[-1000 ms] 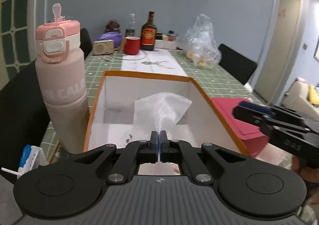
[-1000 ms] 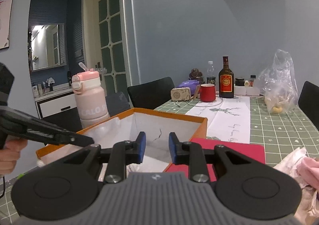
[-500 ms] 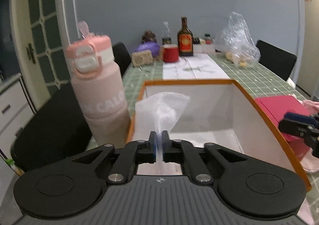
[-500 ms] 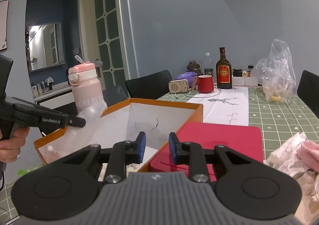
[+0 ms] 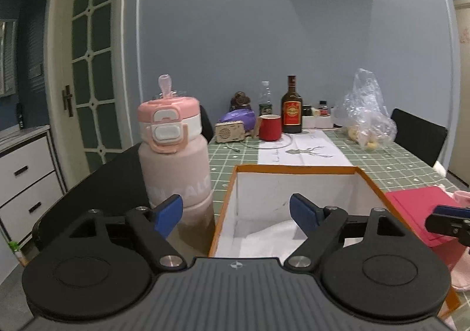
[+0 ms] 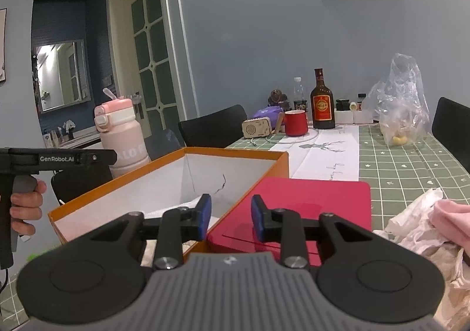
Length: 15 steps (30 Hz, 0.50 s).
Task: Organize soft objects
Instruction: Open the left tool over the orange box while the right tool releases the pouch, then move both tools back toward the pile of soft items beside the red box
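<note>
An orange box [image 5: 293, 168] with white inner walls stands open on the table; it also shows in the right wrist view [image 6: 235, 152]. A clear plastic wrap [image 5: 264, 235] lies inside it on the bottom. My left gripper [image 5: 236, 215] is wide open and empty above the box's near left corner. My right gripper [image 6: 230, 218] is open and empty over the box's right edge and a red lid [image 6: 311, 202]. A pink soft cloth [image 6: 452, 216] on crumpled white wrapping [image 6: 417, 231] lies at the right.
A pink water bottle [image 5: 173, 160] stands just left of the box. At the table's far end are a red mug [image 5: 270, 127], a dark bottle [image 5: 291, 108], a small radio [image 5: 229, 132] and a clear bag [image 5: 364, 114]. Black chairs [image 5: 420, 133] flank the table.
My left gripper opened and let go of the clear plastic wrap, which now lies in the box. The left gripper rose and pulled back. The right gripper stayed open.
</note>
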Motion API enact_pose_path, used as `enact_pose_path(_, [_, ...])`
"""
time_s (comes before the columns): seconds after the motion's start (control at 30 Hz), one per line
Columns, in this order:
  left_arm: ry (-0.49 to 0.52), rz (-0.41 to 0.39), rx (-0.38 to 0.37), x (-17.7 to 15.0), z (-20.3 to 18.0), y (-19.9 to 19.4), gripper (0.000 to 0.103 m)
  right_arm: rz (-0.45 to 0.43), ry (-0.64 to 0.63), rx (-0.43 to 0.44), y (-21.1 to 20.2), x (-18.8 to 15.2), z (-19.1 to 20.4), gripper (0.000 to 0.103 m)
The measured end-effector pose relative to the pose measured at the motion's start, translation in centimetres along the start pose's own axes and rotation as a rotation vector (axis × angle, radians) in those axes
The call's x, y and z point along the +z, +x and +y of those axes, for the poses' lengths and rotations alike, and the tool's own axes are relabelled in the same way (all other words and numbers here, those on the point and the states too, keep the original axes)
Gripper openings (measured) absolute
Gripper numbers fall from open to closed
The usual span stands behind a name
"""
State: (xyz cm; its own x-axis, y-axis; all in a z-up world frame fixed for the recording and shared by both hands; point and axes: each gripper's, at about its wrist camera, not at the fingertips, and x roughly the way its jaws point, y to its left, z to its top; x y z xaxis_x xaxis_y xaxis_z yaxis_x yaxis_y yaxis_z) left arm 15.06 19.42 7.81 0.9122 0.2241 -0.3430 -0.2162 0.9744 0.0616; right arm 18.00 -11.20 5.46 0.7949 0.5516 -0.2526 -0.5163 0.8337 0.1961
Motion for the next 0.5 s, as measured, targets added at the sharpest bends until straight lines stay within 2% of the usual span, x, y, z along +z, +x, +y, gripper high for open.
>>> enact_pose_path(0.17, [0.001, -0.036, 0.052, 0.1, -0.3, -0.7, 0.099, -0.013, 0.001, 0.006, -0.4, -0.1, 0.1, 0.033])
enact_pose_path(0.33, [0.073, -0.039, 0.044, 0.1, -0.8, -0.4, 0.101, -0.007, -0.011, 0.016, -0.5, -0.1, 0.4, 0.034])
enact_pose_path(0.4, [0.043, -0.028, 0.008, 0.1, -0.4, -0.5, 0.103, -0.009, -0.007, 0.025, -0.5, 0.0, 0.4, 0.035])
enact_pose_path(0.5, [0.005, 0.005, -0.099, 0.4, 0.3, -0.7, 0.103, -0.018, -0.007, 0.027, -0.8, 0.0, 0.4, 0.039])
